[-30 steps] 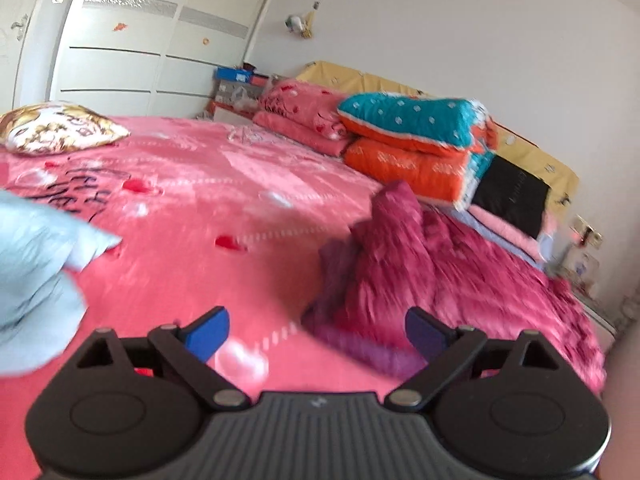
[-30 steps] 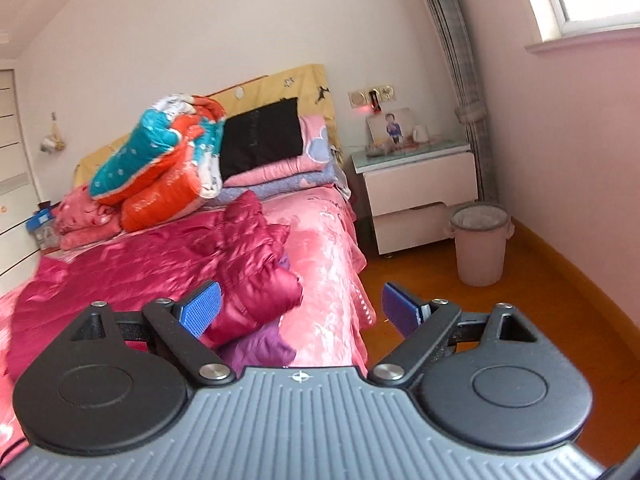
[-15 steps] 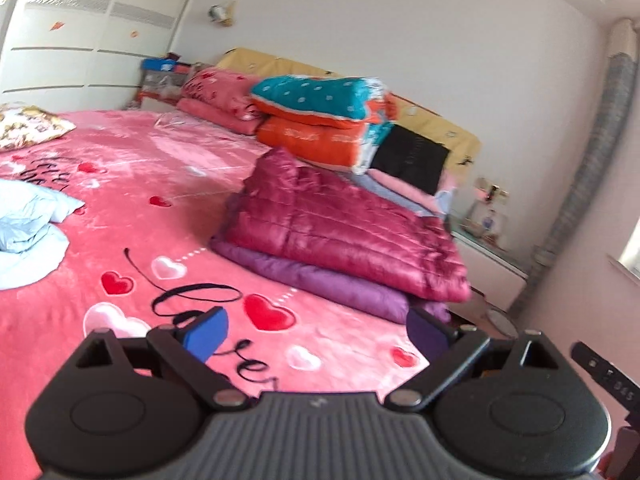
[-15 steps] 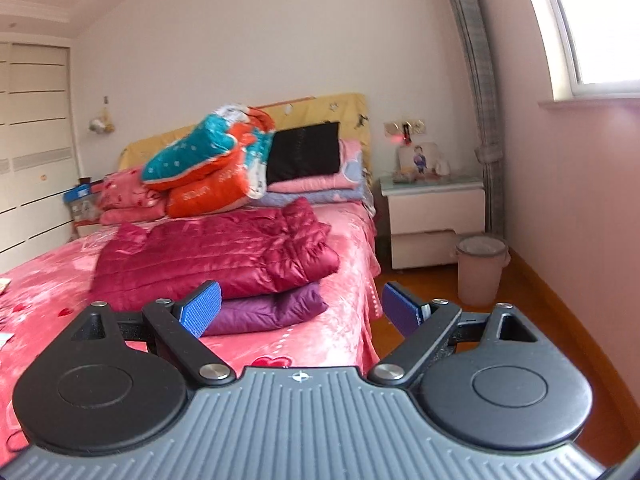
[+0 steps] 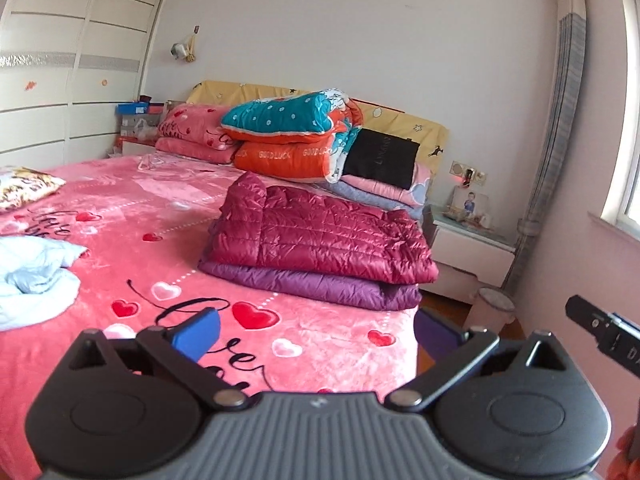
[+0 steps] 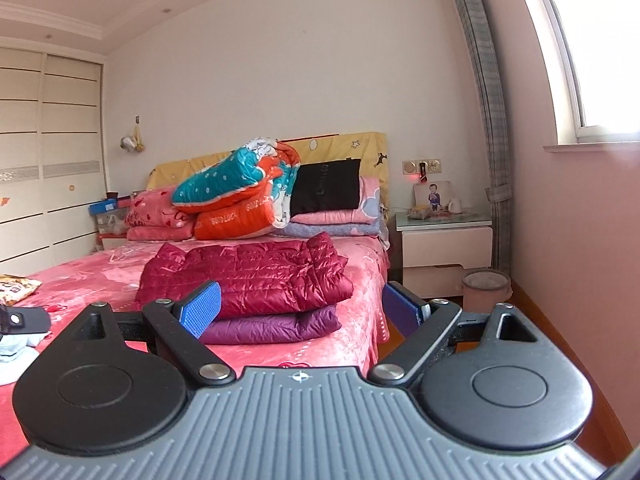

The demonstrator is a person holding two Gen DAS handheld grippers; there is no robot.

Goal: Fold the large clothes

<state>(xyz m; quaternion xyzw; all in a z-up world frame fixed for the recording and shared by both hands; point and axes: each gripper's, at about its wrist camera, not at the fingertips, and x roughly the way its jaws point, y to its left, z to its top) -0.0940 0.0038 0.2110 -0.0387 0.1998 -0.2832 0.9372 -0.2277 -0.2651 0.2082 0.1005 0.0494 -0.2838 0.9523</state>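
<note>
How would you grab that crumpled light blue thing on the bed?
The light blue garment lies bunched in a loose heap on the pink bedspread, not flat. I'd likely come from above and pinch a raised fold near the heap's top, where fabric stands clear of the bed. A low edge would probably drag bedspread along. Its collar and hem can't be told from here.

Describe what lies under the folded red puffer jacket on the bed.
Under the red puffer jacket lies a folded purple garment, only its front edge showing. The rest, and the bedspread beneath, is covered.
</note>
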